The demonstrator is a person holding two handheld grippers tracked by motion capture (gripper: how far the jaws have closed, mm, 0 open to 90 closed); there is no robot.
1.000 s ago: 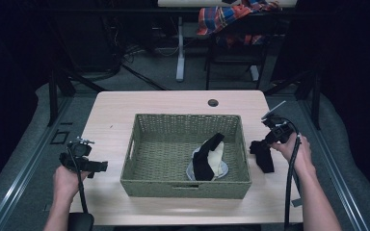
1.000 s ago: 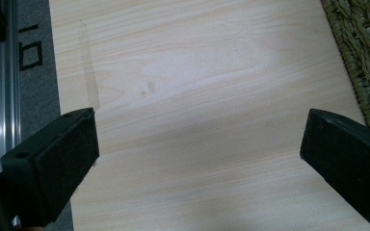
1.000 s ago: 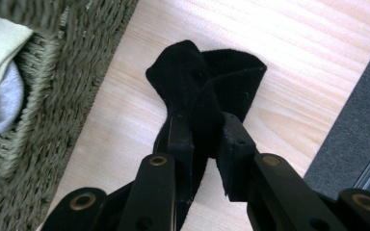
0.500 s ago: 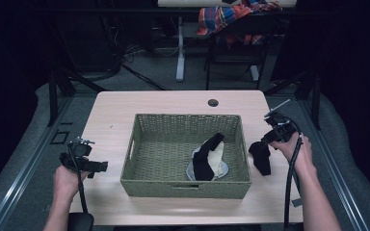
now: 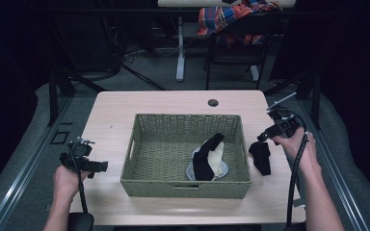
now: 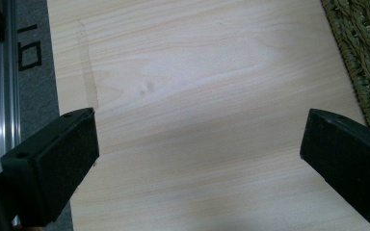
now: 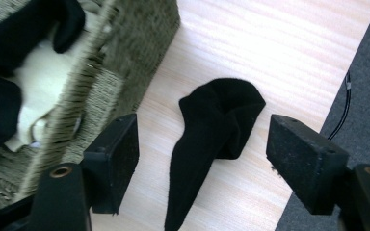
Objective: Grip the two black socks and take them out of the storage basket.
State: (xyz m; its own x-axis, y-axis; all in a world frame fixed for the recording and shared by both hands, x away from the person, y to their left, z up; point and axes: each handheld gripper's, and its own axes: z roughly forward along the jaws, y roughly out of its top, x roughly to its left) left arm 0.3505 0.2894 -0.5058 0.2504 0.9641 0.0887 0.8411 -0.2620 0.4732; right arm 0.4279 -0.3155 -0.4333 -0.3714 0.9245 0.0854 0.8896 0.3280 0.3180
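Landmark: woven basket, sitting mid-table.
Black sock: lying flat on the table, just beside the basket's right wall.
Right gripper: hovering above the sock, jaws released and straddling it.
Left gripper: idling over bare table left of the basket, jaws spread, grasping nothing.
Technique (judgement): lowering straight down and pinching the bunched upper part is likely giving the surest hold.
Basket contents: black and white garments lying inside.

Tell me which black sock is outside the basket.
The black sock on the table, lying flat right of the woven basket, below the open right gripper. The other black sock is inside the basket, draped over pale clothes.
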